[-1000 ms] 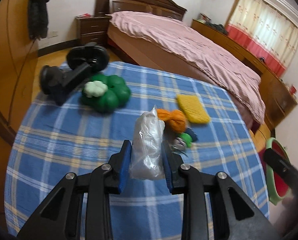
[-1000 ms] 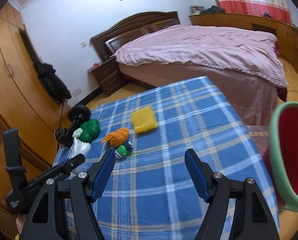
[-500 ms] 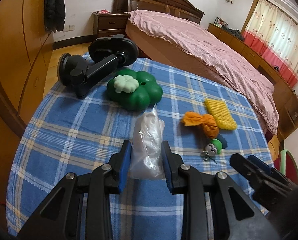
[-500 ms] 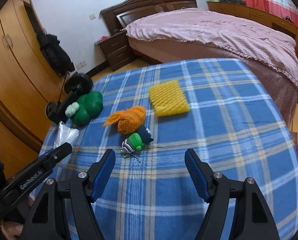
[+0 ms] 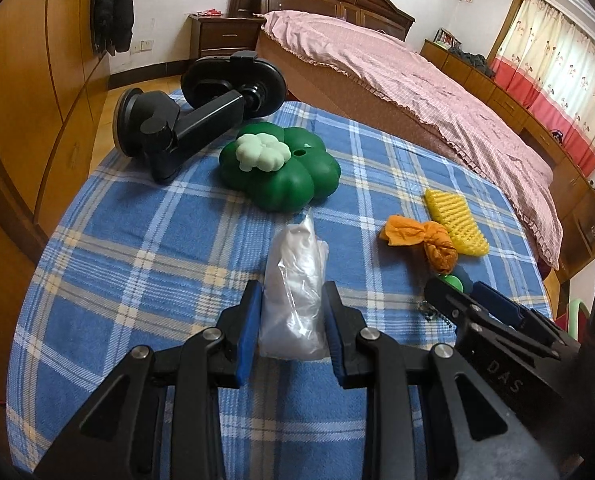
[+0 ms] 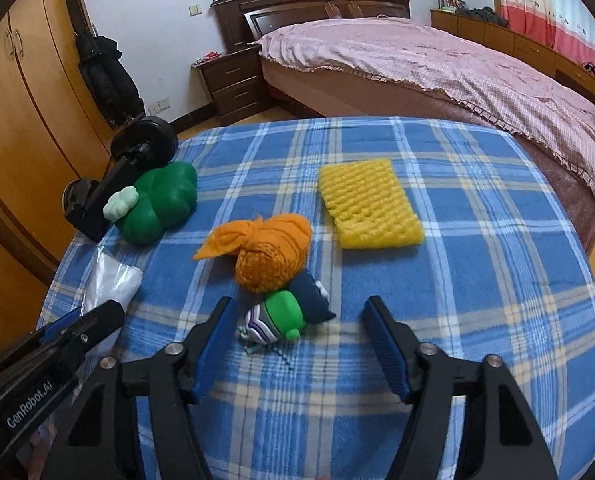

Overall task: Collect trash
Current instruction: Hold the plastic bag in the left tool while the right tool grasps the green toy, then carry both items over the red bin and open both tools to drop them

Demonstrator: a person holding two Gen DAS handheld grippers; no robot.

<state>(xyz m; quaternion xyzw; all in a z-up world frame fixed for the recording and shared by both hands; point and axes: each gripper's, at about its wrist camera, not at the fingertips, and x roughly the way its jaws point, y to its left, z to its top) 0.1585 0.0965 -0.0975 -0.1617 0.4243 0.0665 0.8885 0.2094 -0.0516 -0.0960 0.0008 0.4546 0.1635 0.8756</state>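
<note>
My left gripper (image 5: 292, 300) is shut on a crumpled clear plastic bag (image 5: 295, 252), held just above the blue plaid tablecloth (image 5: 137, 264). My right gripper (image 6: 297, 305) hovers low over the table with its jaws closing. A small green and purple toy (image 6: 277, 316) on a dark blue piece lies between them, and the pads do not touch it. An orange crumpled wad (image 6: 271, 252) lies just beyond the toy. A yellow foam net (image 6: 369, 204) lies farther back. The right gripper's fingers (image 5: 469, 300) show at the right of the left wrist view.
A green clover-shaped object (image 5: 281, 172) and a black suction phone mount (image 5: 193, 120) sit at the table's far left. A bed with a pink cover (image 6: 417, 64) stands behind the table, wooden wardrobes (image 6: 17, 100) at the left. A green bin rim (image 5: 577, 312) shows past the table's right edge.
My right gripper came down and forward to the green toy, and its jaws narrowed. My left gripper moved slightly forward over the table, still holding the bag.
</note>
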